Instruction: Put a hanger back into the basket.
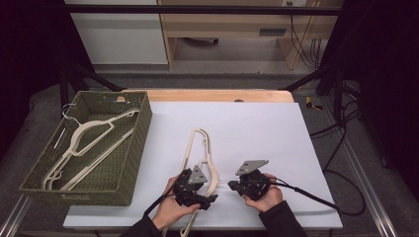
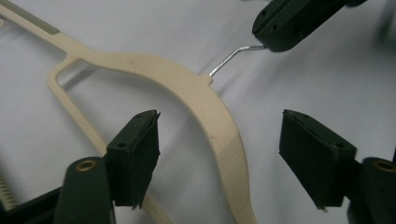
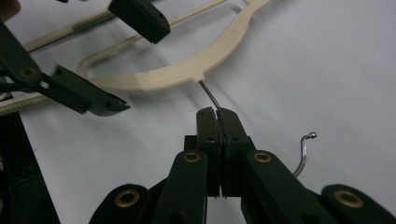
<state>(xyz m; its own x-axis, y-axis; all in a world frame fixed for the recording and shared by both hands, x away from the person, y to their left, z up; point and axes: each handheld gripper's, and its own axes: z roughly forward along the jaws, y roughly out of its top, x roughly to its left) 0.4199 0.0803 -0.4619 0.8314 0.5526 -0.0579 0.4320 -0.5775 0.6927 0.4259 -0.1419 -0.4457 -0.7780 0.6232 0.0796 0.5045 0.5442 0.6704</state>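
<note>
Right gripper (image 3: 218, 112): jaws pinching wire hook (image 3: 210, 97) of cream hanger (image 2: 196, 88), just ahead. Left gripper (image 2: 219, 154): spread astride hanger's shoulder, untouched. Judged light, stiff, smooth; hook thin, slip-prone; shoulder grips better.

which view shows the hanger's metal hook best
The right gripper view: the metal hook runs from the cream hanger through the shut right hand-held gripper. The left gripper view shows its stem; the high view hides it.
</note>
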